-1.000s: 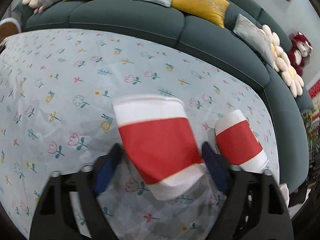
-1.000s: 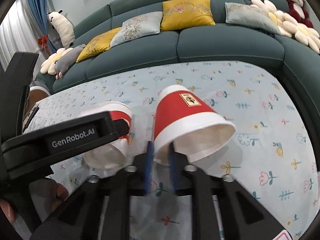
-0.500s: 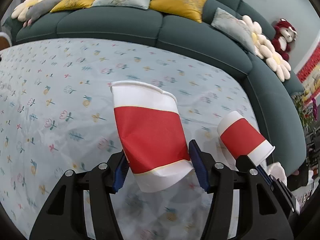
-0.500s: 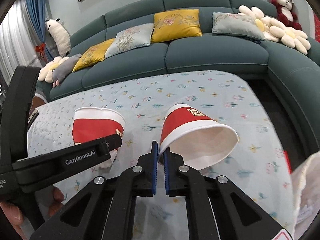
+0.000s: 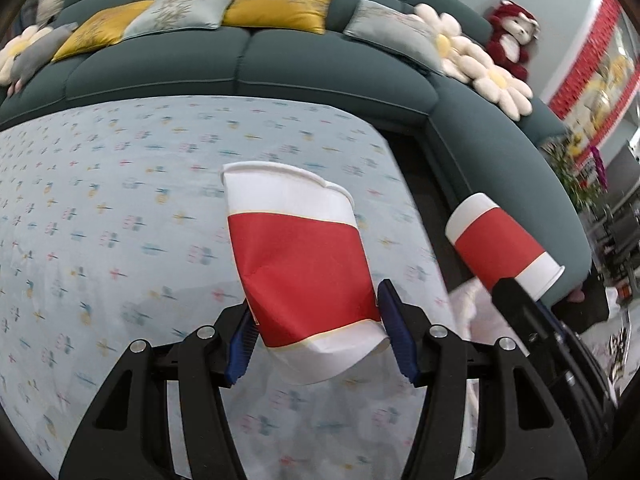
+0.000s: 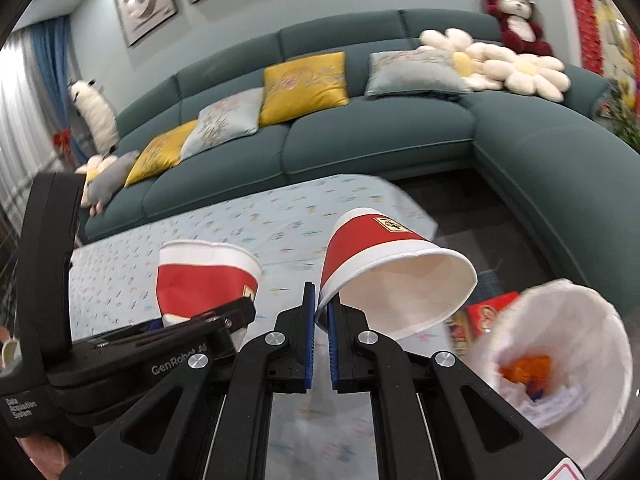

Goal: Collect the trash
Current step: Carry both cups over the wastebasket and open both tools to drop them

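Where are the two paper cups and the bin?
Left cup (image 5: 300,272), left wrist view, red band.
Right cup (image 6: 372,240), right wrist view, red side.
Lined bin (image 6: 600,320), right wrist view, white liner rim.

**Two cups held over the table, bin at the right**

The right gripper (image 6: 321,316) pinches the rim of a red-and-white paper cup (image 6: 384,268). The left gripper (image 6: 224,320) grips a creased cup (image 6: 204,272) above the flowered tablecloth (image 6: 248,220). A white-lined bin (image 6: 560,364) holds scraps beside the green sofa (image 6: 360,136)
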Motion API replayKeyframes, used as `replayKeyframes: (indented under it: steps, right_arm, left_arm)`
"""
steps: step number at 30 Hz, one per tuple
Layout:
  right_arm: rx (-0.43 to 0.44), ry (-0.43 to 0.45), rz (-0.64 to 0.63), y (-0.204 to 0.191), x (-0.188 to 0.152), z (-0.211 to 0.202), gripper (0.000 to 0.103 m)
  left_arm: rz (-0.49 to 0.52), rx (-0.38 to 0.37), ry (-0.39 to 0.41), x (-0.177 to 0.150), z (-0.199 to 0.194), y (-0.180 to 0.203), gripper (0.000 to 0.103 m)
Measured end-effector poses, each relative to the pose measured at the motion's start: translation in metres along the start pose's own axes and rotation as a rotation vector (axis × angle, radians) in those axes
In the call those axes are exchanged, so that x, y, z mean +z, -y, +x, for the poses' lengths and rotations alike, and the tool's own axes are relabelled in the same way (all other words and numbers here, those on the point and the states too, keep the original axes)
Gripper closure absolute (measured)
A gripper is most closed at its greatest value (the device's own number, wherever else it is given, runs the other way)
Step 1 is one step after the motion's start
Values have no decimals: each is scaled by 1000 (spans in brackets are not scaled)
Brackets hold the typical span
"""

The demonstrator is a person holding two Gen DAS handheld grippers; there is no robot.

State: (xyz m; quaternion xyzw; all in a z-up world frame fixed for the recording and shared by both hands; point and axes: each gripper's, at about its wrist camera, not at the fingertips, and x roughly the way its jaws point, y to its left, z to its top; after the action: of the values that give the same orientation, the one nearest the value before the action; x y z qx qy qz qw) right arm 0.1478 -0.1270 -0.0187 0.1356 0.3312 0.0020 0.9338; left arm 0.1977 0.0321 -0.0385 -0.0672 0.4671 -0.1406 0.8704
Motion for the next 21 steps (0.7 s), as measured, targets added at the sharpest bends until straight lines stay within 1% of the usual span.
replayKeyframes:
  steps: [5,12,18,21]
  right_arm:
    - [-50,27,49,43,-5,-31,97]
    - [-109,52,90,89,-13,-62,97]
    - [-149,54,139,126,-24,-79,97]
    - [-164,52,160,142,-29,-83,97]
  left_arm:
    - [52,-31,-8,-13,-2,40,48]
    - [134,-72,-22,-31,-3,93,48]
    - [212,-99,-51,-48,6,134,48]
    - [236,-125,-77,-55,11,148,48]
